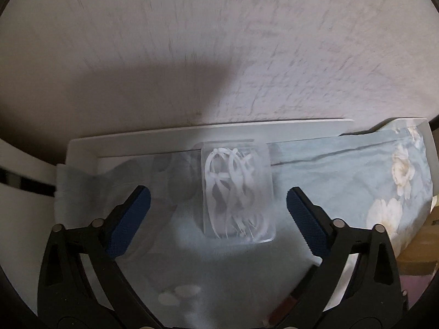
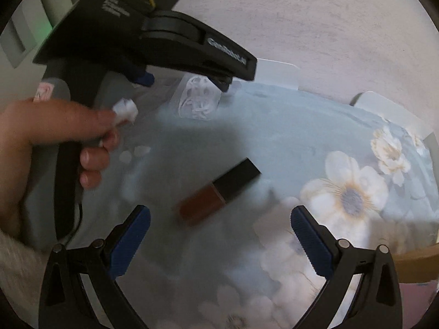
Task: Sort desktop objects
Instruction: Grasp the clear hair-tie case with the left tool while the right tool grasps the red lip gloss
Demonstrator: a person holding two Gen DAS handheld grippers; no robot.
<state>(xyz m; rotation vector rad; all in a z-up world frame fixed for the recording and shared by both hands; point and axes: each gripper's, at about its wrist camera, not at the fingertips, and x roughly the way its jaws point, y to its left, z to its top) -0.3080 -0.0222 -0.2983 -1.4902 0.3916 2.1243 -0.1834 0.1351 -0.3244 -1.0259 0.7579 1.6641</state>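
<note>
1. Between the two blue pads at the bottom of the left wrist view, the left gripper stands wide apart with nothing pressed by either pad.
2. Lying in the middle of that view, a clear plastic box of white looped pieces sits on the flowered cloth; its near end reaches into the gap between the fingers, closer to the right pad than the left one, and touches neither.
3. Behind the box, a white tray runs across the frame, with the cloth draped over its edge.
4. At the lower right of the same view, a blurred strip of the reddish-brown tube shows beside the right finger.
5. Low in the right wrist view, the right gripper is also spread wide and holds nothing.
6. Just above the gap between its fingers, slightly left of centre, lies the tube, brown at the lower left end and capped black at the upper right, slanted on the cloth and clear of both pads.
7. At the upper left of this view, a hand grips the handle of the left gripper, whose tips hang over the clear box.
</note>
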